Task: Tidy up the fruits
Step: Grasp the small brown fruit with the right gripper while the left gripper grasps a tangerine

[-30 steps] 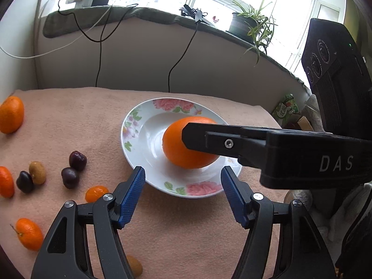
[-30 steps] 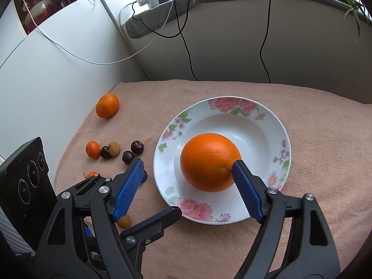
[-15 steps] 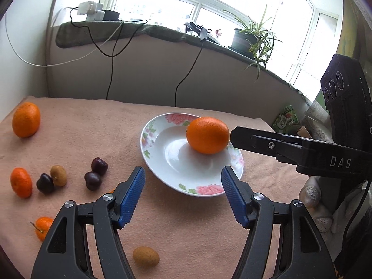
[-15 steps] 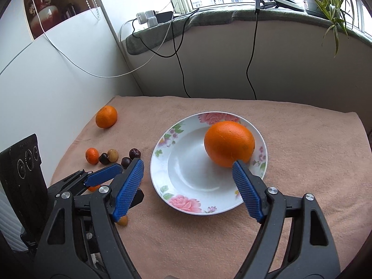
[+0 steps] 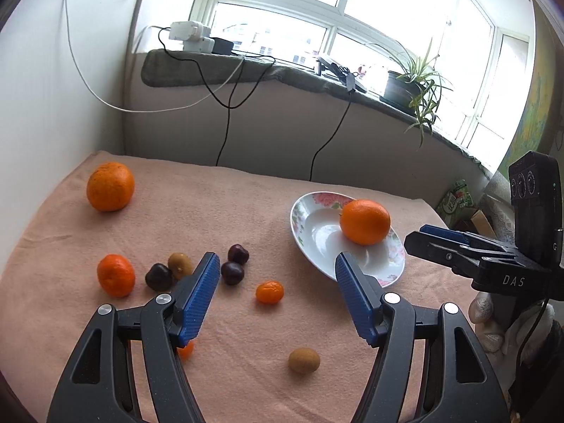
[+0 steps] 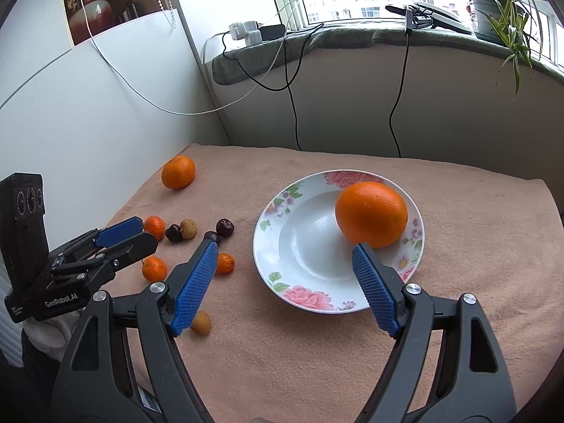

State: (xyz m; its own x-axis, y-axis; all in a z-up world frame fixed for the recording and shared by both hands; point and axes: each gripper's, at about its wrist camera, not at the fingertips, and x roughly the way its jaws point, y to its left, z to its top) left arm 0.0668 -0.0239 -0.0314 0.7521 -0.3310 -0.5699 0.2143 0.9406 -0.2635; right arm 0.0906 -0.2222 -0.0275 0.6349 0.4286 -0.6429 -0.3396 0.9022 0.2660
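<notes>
while both tongs hang over the near edge of the pink cloth [image 5: 246, 208], each stands wide and holds nothing: the left gripper [image 5: 275, 292] above the loose fruit, the right gripper [image 6: 282, 282] before the plate [image 6: 303, 243]. nearest, by the near edge, lies a tan kiwi [image 5: 304, 360], and a small orange fruit [image 5: 185, 349] shows half hidden behind the left gripper's left finger. a little farther sits a small mandarin [image 5: 269, 292], then a cluster toward the left edge: a mandarin [image 5: 116, 275], a dark plum [image 5: 158, 276], a second kiwi [image 5: 179, 264] and two more plums [image 5: 232, 272] [image 5: 238, 253], close together, some touching. right of them, toward the right edge, the flowered plate carries one big orange [image 6: 371, 214] on its far right side, leaning on the rim. farthest, near the far left corner, a lone orange [image 5: 110, 186] rests well apart from the rest. behind the cloth, cables [image 6: 294, 105] hang from the sill, where a plant [image 6: 500, 3] stands.
</notes>
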